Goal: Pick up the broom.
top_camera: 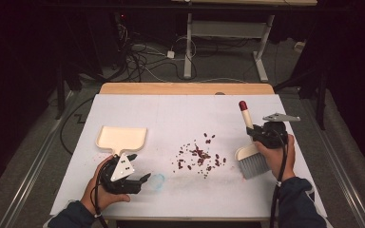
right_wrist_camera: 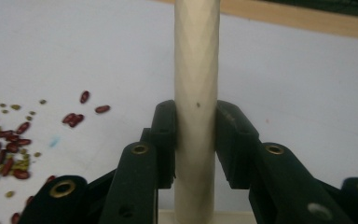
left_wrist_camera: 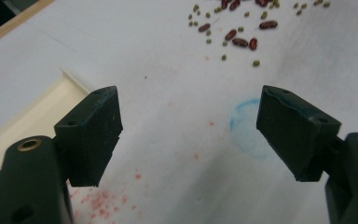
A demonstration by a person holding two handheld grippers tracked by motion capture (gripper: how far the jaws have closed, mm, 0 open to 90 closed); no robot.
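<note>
R claw clamped on 1 brush handle, L claw wide apart w/ nothing in it, 1 dustpan, beans scattered btwn

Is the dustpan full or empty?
Empty. The dustpan looks bare inside, and the beans lie scattered on the table.

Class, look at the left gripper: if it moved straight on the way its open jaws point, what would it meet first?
Probably the bare white table sheet, then the scattered beans. The left gripper tilts down; the dustpan lies off to its side. Depth is uncertain.
</note>
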